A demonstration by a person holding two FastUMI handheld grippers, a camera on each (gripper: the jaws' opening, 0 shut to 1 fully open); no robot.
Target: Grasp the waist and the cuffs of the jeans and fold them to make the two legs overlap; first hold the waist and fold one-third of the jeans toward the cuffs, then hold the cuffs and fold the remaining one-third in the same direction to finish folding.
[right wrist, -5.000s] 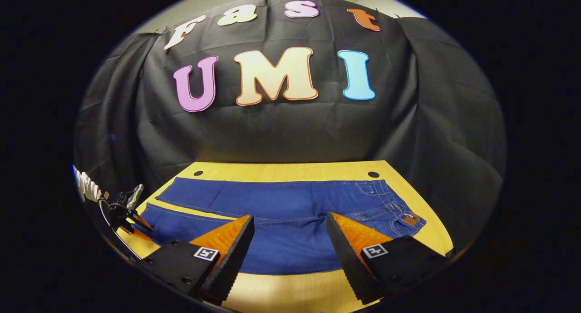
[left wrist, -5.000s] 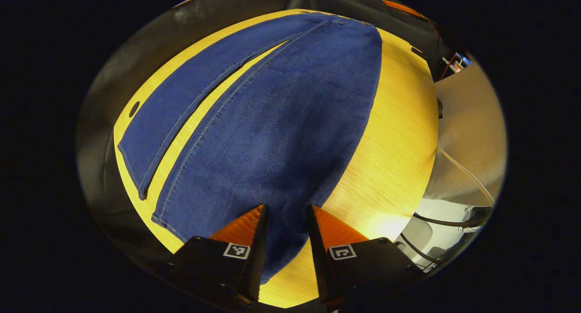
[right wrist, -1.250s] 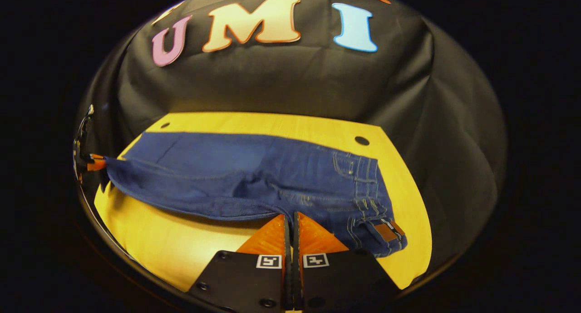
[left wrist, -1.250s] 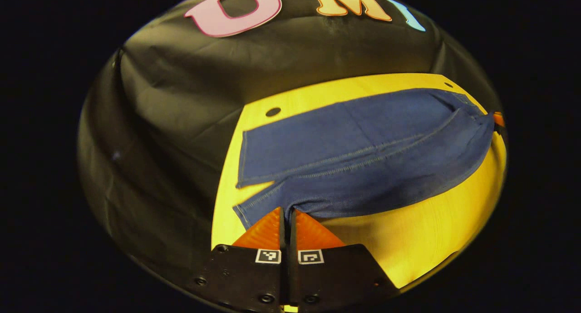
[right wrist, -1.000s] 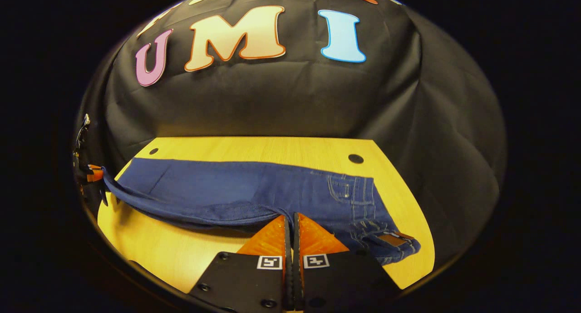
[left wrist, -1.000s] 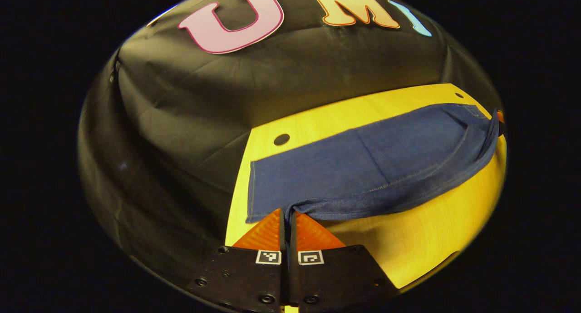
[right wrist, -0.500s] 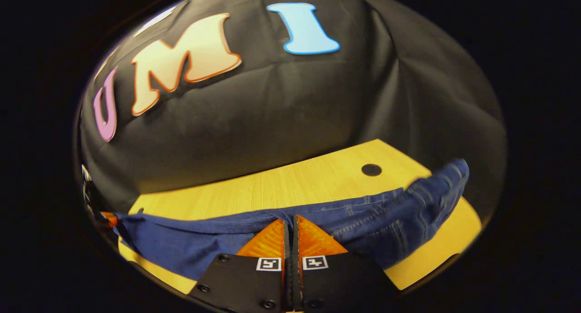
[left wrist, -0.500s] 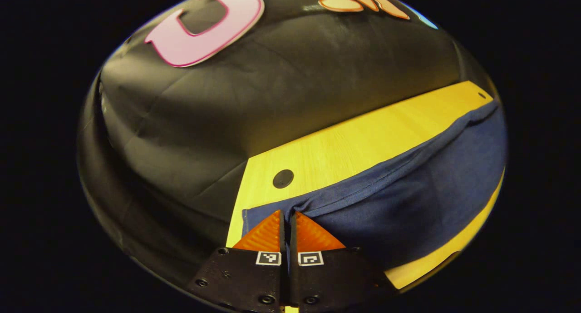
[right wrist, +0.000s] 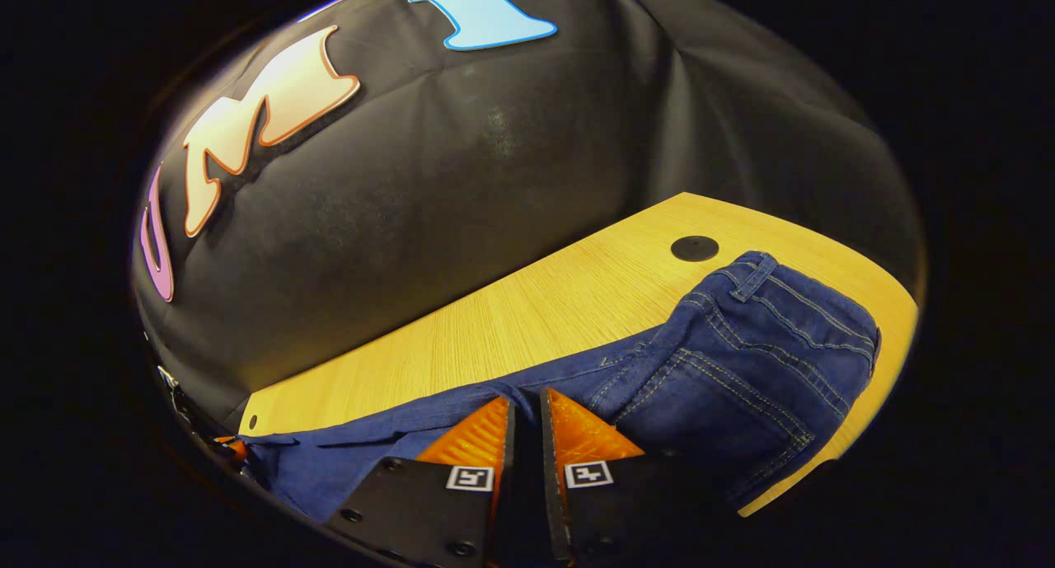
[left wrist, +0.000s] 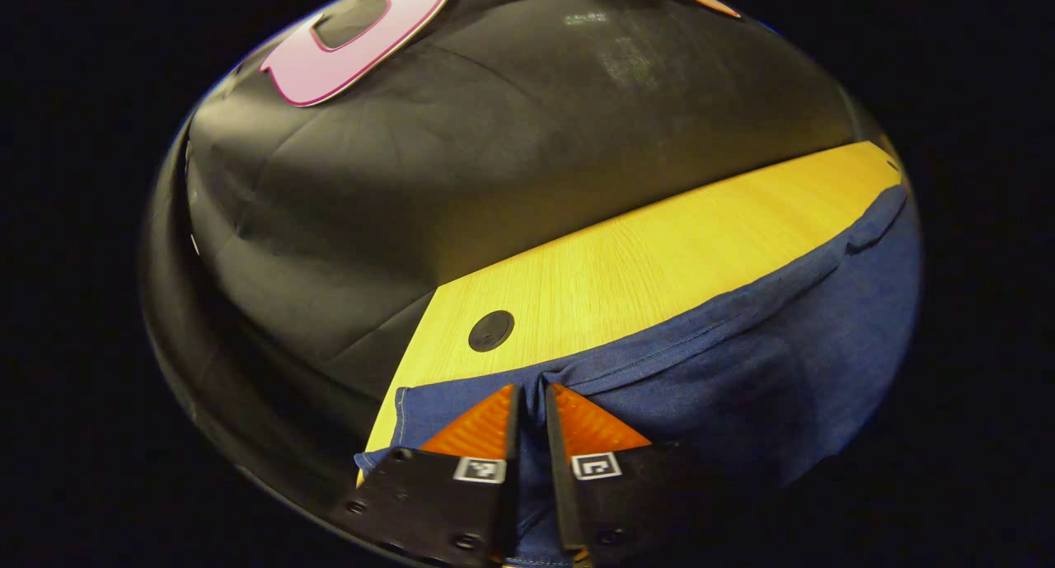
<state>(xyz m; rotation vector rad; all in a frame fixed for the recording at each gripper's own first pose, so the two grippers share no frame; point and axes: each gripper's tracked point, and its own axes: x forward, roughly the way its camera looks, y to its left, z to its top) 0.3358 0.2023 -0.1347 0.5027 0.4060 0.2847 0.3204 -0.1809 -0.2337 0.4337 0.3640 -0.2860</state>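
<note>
The desk (left wrist: 659,255) is yellow wood with a black cloth wall behind it. A round dark hole (left wrist: 491,330) sits near its corner in the left gripper view, and another hole (right wrist: 694,248) shows in the right gripper view.

The jeans (left wrist: 742,362) are dark blue and lie along the near part of the desk, folded so one leg lies on top of the other. The cuff end (left wrist: 412,411) lies flat by the desk's edge, with a thin pale stitch line. The waist end (right wrist: 766,345) is bunched up in a soft lump, with pale stitching and a belt loop on top.

The left claw (left wrist: 527,399) is a little apart, with blue cloth showing in the thin gap. The right claw (right wrist: 526,407) is a little apart too, right at the jeans' folded edge. I cannot tell if either one is pinching the cloth.
</note>
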